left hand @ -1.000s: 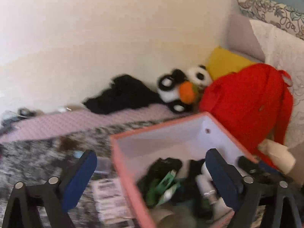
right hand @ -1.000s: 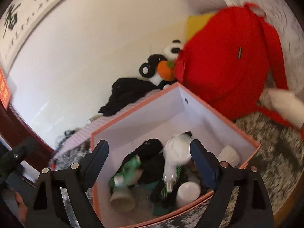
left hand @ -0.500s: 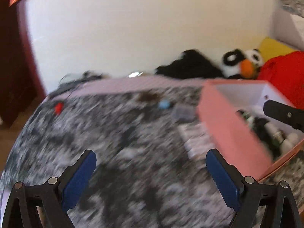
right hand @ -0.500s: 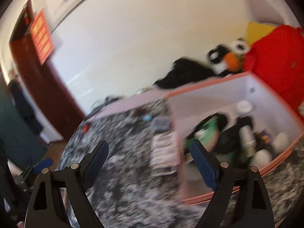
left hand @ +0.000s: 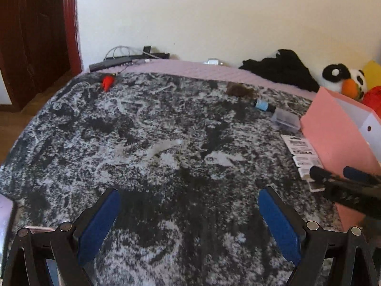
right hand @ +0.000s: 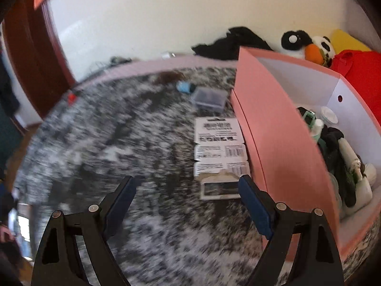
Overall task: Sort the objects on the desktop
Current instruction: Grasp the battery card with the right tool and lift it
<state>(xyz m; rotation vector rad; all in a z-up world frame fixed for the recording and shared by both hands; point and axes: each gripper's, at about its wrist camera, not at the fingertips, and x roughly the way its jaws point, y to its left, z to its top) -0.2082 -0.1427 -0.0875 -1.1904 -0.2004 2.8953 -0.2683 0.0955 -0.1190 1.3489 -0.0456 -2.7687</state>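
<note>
A pink box (right hand: 283,143) with a white inside holds several sorted items; it shows at the right in the left wrist view (left hand: 333,128). Beside it on the black-and-white blanket lie a white blister card (right hand: 219,152) (left hand: 301,150), a clear plastic case (right hand: 209,97) (left hand: 285,119), a small blue object (right hand: 184,86) (left hand: 262,104), a brown clump (left hand: 239,90) and a red item (left hand: 107,82). My left gripper (left hand: 188,205) is open and empty over the blanket. My right gripper (right hand: 187,195) is open and empty, its right finger near the card's lower end; it shows in the left wrist view (left hand: 345,183).
Black clothing (left hand: 281,68), a panda plush (left hand: 343,78) and a red bag (right hand: 357,69) lie at the back right. Cables and a black bar (left hand: 128,59) lie at the far edge by the wall. A dark red door (left hand: 35,35) stands at the left.
Both grippers have swung left, away from over the pink box, and now face the blanket. Both stayed open and empty.
</note>
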